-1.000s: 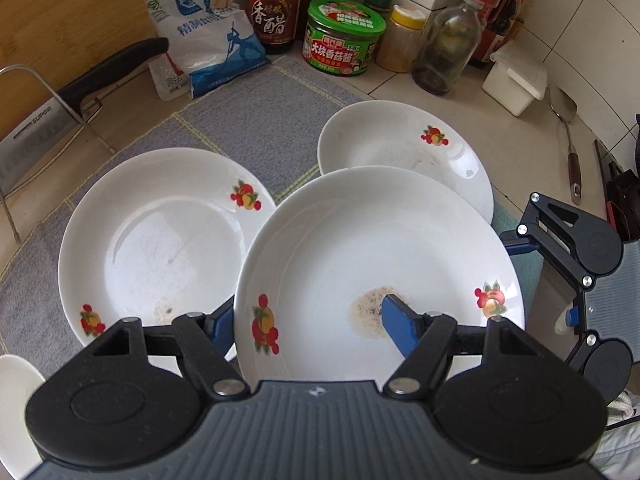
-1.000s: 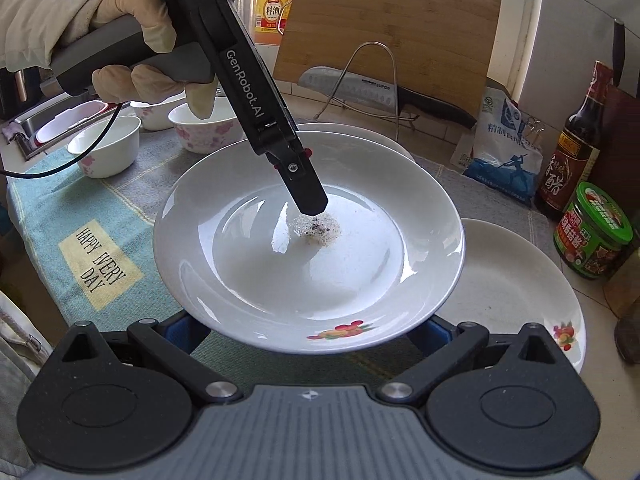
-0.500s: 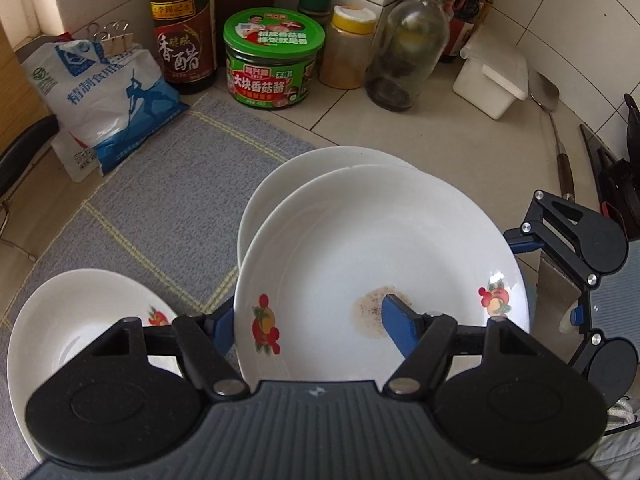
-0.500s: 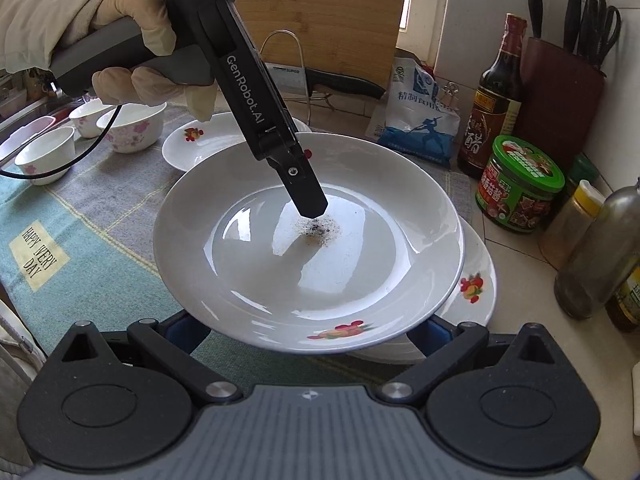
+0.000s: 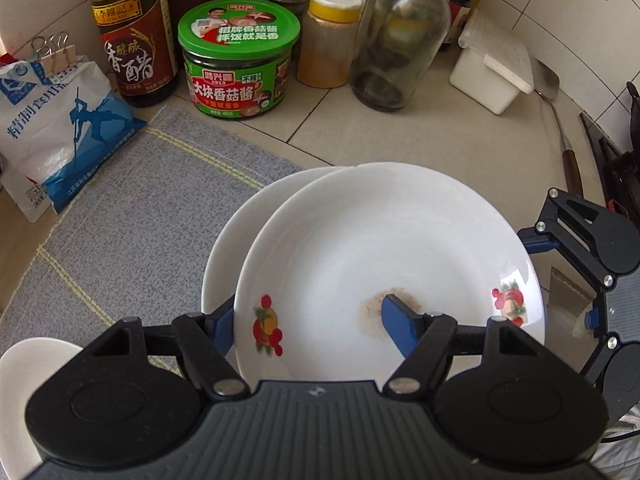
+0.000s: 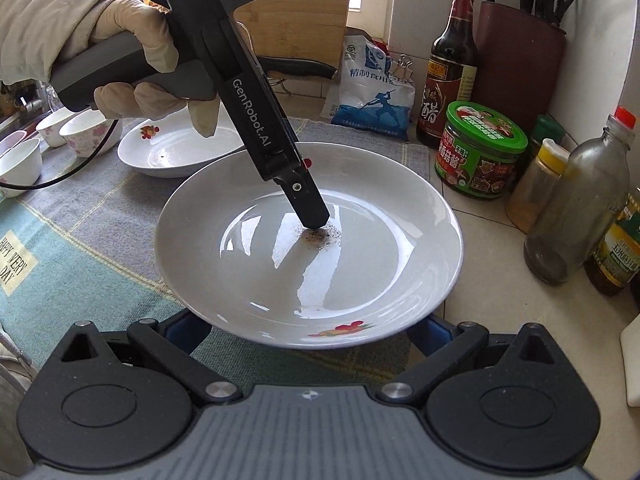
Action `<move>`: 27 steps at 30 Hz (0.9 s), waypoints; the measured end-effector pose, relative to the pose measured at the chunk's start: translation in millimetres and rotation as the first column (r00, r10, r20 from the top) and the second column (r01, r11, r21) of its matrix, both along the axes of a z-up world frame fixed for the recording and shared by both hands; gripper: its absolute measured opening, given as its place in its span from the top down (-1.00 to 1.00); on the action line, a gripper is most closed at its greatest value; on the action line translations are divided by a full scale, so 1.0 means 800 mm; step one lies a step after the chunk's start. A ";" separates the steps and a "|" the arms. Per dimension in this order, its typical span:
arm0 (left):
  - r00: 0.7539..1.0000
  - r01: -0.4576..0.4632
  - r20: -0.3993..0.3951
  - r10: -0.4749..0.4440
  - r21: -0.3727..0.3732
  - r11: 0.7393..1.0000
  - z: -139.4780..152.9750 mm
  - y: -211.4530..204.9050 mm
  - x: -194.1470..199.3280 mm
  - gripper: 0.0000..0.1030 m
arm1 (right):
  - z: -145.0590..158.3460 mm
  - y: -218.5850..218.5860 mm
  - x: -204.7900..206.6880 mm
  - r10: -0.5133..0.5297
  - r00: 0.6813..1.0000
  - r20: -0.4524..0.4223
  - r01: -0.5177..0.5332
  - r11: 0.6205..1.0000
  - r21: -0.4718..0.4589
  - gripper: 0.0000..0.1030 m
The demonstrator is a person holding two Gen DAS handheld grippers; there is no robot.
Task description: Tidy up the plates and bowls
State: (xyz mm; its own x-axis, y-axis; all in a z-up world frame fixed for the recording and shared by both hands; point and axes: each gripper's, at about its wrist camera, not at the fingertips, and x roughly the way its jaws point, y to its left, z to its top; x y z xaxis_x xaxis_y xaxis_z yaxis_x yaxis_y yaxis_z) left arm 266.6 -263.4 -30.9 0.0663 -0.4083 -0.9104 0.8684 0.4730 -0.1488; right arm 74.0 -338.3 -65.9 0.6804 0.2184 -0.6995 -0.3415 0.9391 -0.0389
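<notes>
— Stacking's underway? 
— Partly: left gripper (image 5: 308, 322) pinches the held plate (image 5: 384, 264) over another plate (image 5: 224, 256); right gripper's (image 6: 308, 330) grip can't be told; bowls (image 6: 86, 136) wait.

My right claw (image 6: 308, 330) under near rim of white plate (image 6: 360, 276), blue pads both sides of rim, grip itself hidden. My left claw (image 6: 310, 216), gloved hand (image 6: 132, 68) on handle, one finger planted on dark speckled stain (image 6: 322, 236) at plate centre. Second plate (image 6: 176, 154) behind on grey mat (image 6: 100, 216). Green-lidded jar (image 6: 482, 152) right.
</notes>
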 end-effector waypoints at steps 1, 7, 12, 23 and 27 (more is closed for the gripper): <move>1.000 0.001 -0.003 -0.001 0.001 1.000 -0.001 -0.001 0.001 -0.40 | 0.000 -0.001 0.001 -0.002 1.000 -0.006 0.002 1.000 0.001 -1.00; 1.000 0.004 -0.018 -0.004 0.002 1.000 -0.007 -0.004 0.005 -0.41 | -0.001 -0.002 0.004 -0.016 1.000 -0.025 0.016 1.000 0.011 -1.00; 1.000 0.006 -0.016 -0.005 0.011 1.000 -0.011 -0.005 0.009 -0.41 | 0.002 -0.003 0.005 -0.032 0.999 -0.035 0.033 0.999 0.023 -1.00; 1.000 0.002 -0.017 -0.001 0.016 1.000 -0.009 -0.007 0.013 -0.45 | 0.003 -0.004 0.004 -0.043 0.998 -0.042 0.045 0.998 0.040 -1.00; 1.000 0.000 -0.014 0.000 0.017 1.000 -0.009 -0.007 0.012 -0.46 | 0.003 -0.005 0.003 -0.043 0.998 -0.040 0.045 0.998 0.048 -1.00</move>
